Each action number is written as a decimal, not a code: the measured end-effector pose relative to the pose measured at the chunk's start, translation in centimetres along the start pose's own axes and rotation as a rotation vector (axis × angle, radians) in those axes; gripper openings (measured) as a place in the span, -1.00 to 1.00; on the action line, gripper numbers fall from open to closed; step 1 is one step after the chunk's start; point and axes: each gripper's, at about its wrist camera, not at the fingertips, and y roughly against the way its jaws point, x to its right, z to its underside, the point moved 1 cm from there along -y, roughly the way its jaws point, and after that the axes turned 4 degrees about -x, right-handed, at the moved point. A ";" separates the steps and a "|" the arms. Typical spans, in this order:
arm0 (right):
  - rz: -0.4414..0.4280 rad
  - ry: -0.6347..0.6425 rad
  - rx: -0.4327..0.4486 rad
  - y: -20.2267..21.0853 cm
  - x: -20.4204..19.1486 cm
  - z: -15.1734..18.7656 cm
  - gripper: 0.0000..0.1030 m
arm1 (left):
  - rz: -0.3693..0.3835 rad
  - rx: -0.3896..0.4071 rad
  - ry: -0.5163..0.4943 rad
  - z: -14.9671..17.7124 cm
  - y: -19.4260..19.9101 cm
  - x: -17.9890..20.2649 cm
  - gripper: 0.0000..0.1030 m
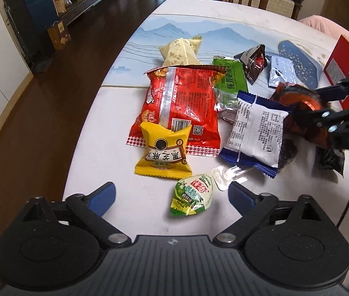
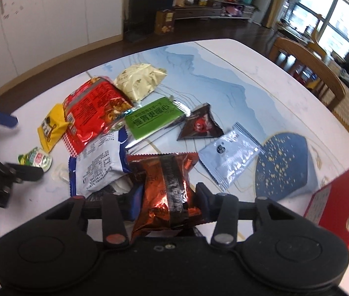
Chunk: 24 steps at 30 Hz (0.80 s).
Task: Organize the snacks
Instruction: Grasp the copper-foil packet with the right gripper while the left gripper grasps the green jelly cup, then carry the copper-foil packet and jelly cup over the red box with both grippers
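I read the white table with the blue mountain-print mat (image 1: pixel 115 79) as the work surface; every snack lies on it.

Largest item: the big red foil snack bag (image 1: pixel 182 106), printed back facing up, near the table's centre. Its near corner is overlapped by the yellow square pastry packet (image 1: pixel 163 153).

Next, the white-and-blue crimped packet (image 1: pixel 255 130), just right of the red bag, partly lying over the green flat packet (image 1: pixel 228 74). Behind the red bag sits the pale cream patterned pouch (image 1: pixel 179 51).

The dark orange-brown foil packet (image 2: pixel 169 192) sits between the pads of my right gripper (image 2: pixel 169 197). Jaws are clamped on it: the foil is creased and pinched at both sides. Seen from the left wrist view, this packet is at the right edge of the pile, beside the white-and-blue packet.

Smaller pieces: the light blue flat sachet (image 2: pixel 231 157), the black triangular sachet with a red dot (image 2: pixel 200 125), both on the mat and apart from each other.

Smallest: the small green-lidded jelly cup (image 1: pixel 191 194), touching nothing, directly ahead of my left gripper (image 1: pixel 172 197). Left jaws stand wide apart, with nothing gripped; the cup lies between the fingertips' line and no pad touches it. A clear plastic fork wrapper (image 1: pixel 226 175) lies just beside the cup.
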 end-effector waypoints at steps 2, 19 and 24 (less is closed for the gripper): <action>-0.001 -0.028 0.001 0.4 0.2 0.2 -0.16 | -0.005 -0.006 -0.017 0.0 -0.4 0.2 0.62; 0.042 -0.240 0.052 3.9 0.9 1.8 -0.21 | 0.070 -0.003 -0.084 0.3 -0.1 1.1 -0.33; 0.072 -0.286 0.066 5.6 0.3 2.4 -0.23 | 0.120 -0.017 -0.050 0.4 0.2 0.3 -0.35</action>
